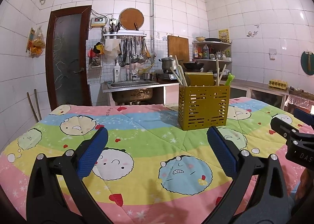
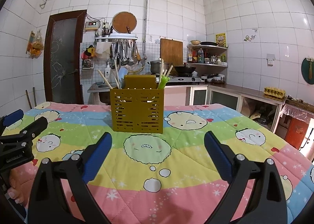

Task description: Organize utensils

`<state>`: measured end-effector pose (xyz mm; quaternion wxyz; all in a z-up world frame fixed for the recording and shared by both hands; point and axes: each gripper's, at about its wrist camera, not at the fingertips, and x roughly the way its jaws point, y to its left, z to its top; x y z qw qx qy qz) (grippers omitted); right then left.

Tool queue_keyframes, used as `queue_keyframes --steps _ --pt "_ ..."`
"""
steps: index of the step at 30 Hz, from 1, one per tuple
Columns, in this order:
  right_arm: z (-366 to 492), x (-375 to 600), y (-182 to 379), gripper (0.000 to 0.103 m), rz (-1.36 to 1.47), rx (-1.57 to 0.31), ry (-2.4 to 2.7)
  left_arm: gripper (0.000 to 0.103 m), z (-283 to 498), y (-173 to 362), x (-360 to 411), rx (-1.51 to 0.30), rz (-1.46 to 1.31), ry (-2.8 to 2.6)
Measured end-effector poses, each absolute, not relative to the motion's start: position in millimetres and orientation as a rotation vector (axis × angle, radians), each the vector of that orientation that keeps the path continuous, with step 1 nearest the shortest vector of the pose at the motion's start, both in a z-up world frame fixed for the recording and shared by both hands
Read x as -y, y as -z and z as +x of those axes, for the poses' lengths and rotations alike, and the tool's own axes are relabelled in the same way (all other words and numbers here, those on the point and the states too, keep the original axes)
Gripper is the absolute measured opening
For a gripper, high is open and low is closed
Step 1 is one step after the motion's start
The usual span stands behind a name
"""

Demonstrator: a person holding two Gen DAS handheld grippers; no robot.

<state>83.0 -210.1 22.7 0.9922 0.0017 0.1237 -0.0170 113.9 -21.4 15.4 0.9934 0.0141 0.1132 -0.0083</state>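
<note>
Both grippers are held spread and empty above the near edge of the table: the left gripper (image 1: 157,135), its blue pads (image 1: 92,151) wide apart, and the right gripper (image 2: 158,141), likewise wide apart with nothing between its pads. Each is also glimpsed at the side of the other's view. The gold perforated utensil holder (image 2: 137,110) stands upright toward the far edge of the table, roughly midway across it, well apart from both grippers. Pale chopsticks (image 2: 105,79) and a green frog-topped utensil (image 2: 163,82) are seen standing in it, along with something light blue that cannot be made out clearly. No loose utensil is seen on the quilt (image 2: 176,165), so the task is judged finished or nearly so; whether any sorting between compartments is left cannot be told. The table is covered by a pastel striped quilt printed with round cartoon faces. Behind it lies a white-tiled kitchen, with a sink (image 1: 131,83), hanging ladles (image 1: 135,51), a stove with pots and a dark door (image 1: 66,57).
</note>
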Motion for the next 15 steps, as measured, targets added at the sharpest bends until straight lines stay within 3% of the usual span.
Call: queue_keyframes --steps 15 --pt "83.2 209.7 -22.0 0.093 0.003 -0.251 0.035 0.098 112.1 -15.5 20.4 -0.221 0.02 0.024"
